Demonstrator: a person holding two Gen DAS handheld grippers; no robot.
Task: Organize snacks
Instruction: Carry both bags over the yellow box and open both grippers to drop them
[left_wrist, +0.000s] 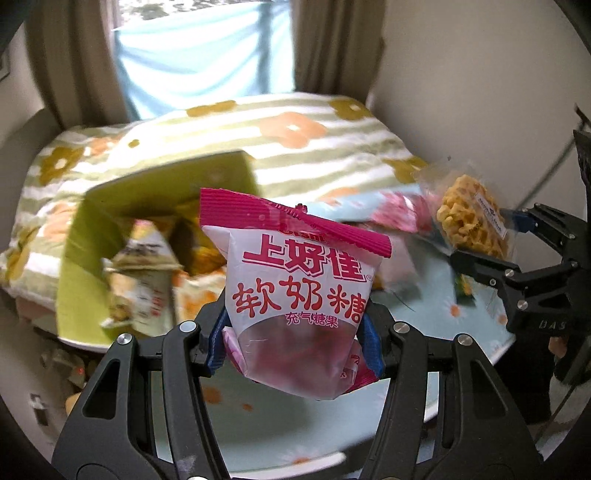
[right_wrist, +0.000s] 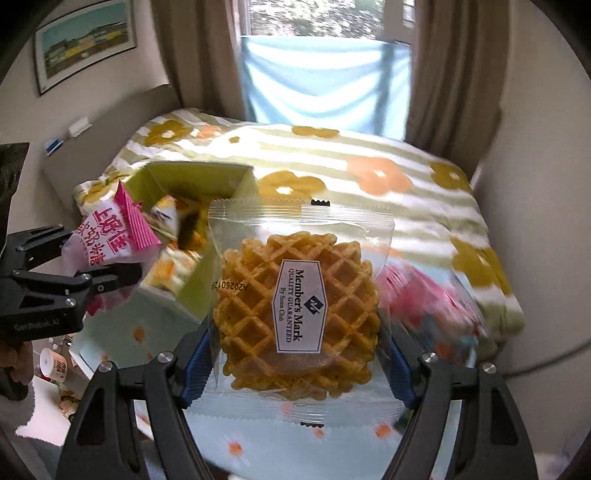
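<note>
My left gripper (left_wrist: 295, 343) is shut on a pink and white candy bag (left_wrist: 303, 280), held upright above the table; it also shows in the right wrist view (right_wrist: 107, 236). My right gripper (right_wrist: 295, 354) is shut on a clear packet with a waffle cookie (right_wrist: 299, 314), seen at the right of the left wrist view (left_wrist: 469, 218). A green box (left_wrist: 92, 236) stands open at the table's far left with several snack packs (left_wrist: 144, 273) inside; it also shows in the right wrist view (right_wrist: 199, 177).
A round table with a pale blue flowered cloth (left_wrist: 288, 424) lies below both grippers. Pink snack packs (right_wrist: 428, 306) lie on its right side. A bed with a striped flowered blanket (right_wrist: 369, 173) is behind, then curtains and a window.
</note>
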